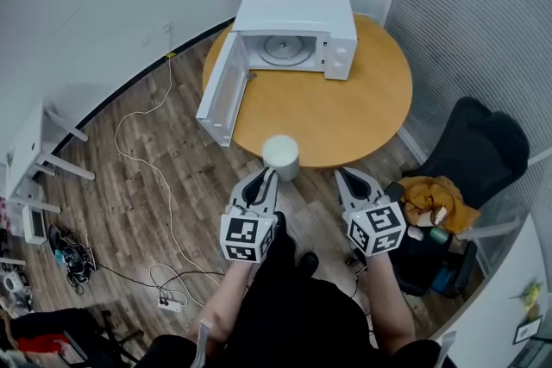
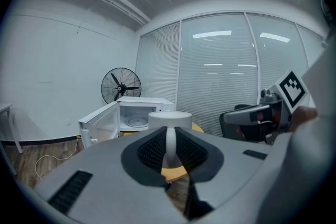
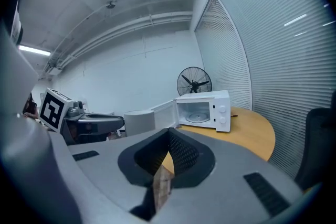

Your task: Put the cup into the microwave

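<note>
Pinched with the left gripper [image 1: 267, 175] on the thin handle of the white cup [image 1: 281, 155], just ahead of the jaw tips. Probably stiff, smooth and breakable, heavy for so narrow a hold; better kept upright. Beside, the right gripper [image 1: 342, 177] closed on nothing. Far ahead, the open microwave [image 1: 293, 34].

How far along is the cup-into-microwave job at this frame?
Done: the microwave stands on the table with its door swung open. In hand: the left gripper is shut on the cup, gripping it by its handle at the table's near edge. The right gripper is shut and empty. Left: carry the cup inside and release.
</note>
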The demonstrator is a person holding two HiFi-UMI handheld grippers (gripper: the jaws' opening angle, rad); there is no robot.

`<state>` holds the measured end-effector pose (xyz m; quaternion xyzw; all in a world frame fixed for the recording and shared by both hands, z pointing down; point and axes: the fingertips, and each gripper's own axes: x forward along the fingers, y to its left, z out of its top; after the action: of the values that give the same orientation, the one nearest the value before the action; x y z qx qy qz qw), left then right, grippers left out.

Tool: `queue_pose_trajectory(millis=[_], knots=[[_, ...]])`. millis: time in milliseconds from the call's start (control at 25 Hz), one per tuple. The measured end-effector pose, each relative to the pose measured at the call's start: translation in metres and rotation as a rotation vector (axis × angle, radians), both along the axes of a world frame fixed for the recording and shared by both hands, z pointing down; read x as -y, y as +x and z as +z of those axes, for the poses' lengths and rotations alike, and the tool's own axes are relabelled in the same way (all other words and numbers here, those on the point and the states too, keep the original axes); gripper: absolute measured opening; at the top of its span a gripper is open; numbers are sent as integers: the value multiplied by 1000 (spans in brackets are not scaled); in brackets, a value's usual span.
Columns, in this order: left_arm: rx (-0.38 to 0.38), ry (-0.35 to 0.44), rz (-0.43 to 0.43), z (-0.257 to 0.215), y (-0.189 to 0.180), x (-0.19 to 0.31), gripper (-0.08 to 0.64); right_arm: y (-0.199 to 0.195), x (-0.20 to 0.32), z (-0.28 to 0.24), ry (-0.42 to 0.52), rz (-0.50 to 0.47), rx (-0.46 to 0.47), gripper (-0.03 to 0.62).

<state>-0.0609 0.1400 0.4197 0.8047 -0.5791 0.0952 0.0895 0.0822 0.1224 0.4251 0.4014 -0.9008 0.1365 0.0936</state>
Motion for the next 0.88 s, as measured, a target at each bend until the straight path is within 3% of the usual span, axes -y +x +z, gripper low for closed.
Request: queue_pose_trajectory(millis=[880], knots=[[1, 22, 60, -3, -75, 137, 41, -63, 127, -9, -14, 105, -16, 10]])
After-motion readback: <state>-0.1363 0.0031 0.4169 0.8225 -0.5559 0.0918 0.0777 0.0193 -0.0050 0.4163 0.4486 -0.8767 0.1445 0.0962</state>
